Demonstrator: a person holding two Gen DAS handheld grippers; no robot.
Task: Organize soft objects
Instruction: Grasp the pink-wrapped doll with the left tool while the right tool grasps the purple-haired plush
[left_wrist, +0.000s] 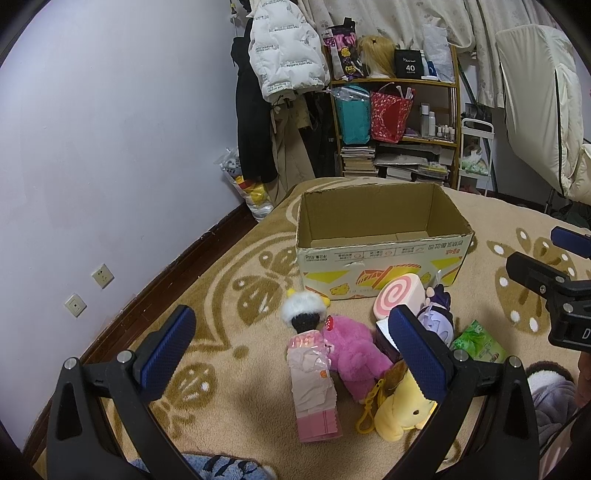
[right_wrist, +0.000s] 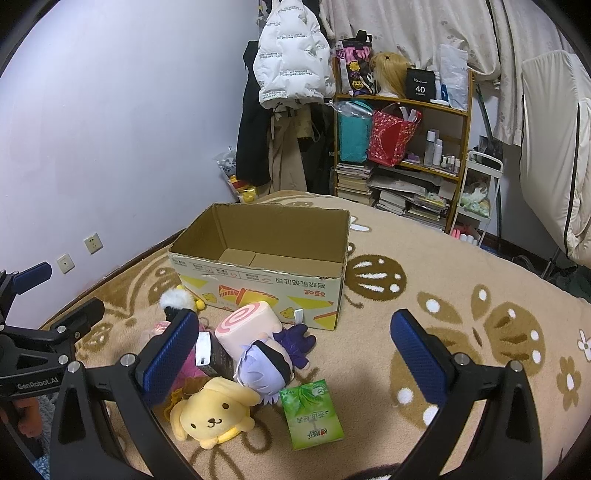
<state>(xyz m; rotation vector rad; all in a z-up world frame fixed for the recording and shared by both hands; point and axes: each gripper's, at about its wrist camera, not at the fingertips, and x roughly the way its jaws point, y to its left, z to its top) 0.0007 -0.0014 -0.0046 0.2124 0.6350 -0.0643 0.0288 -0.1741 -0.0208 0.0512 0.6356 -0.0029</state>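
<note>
An empty open cardboard box stands on the beige carpet; it also shows in the right wrist view. In front of it lies a pile: a doll in pink packaging, a pink plush, a yellow dog plush, a pink swirl-roll cushion, a purple-haired plush doll, a dark small box and a green tissue pack. My left gripper is open above the pile. My right gripper is open above the pile's right side.
A wooden shelf with bags, books and bottles stands behind the carpet, beside hanging coats. A lilac wall with sockets runs along the left. A white cart stands to the right of the shelf.
</note>
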